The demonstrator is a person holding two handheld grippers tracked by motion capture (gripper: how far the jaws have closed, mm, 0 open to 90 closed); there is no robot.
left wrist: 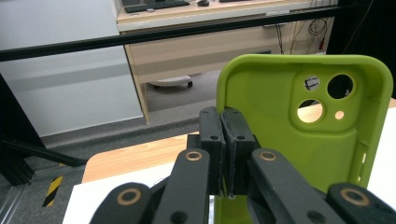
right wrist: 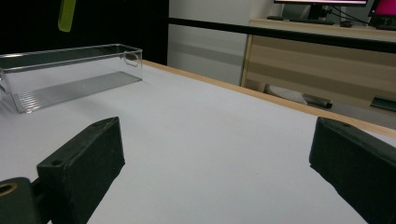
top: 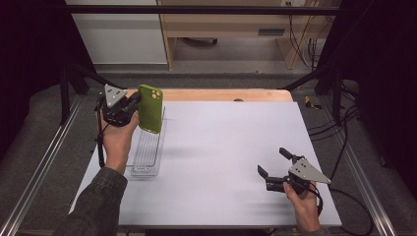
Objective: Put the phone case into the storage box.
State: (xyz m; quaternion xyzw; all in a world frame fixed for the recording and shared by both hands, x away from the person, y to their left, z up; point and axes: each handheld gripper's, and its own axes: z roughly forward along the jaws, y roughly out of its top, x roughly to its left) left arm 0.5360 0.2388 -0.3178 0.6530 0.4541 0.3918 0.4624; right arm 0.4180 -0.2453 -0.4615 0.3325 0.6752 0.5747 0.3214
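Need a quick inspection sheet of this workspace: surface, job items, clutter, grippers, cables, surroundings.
Surface: white mat on a wooden table, bare in the middle.
Job's things: green phone case held upright above the clear tray; tray looks empty.
Clutter: nothing seen.
Grippers: left gripper shut on the case's edge; right gripper open, low over the mat.
Cables: black cable along the left forearm; more beside the table's right edge.
Surroundings: wooden desk, metal frame rails.

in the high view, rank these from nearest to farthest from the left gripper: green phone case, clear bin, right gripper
1. green phone case: clamped in the left gripper, held upright above the table's left side.
2. clear bin: on the white table below the case, at the left.
3. right gripper: across the table, near its right front corner, jaws open.
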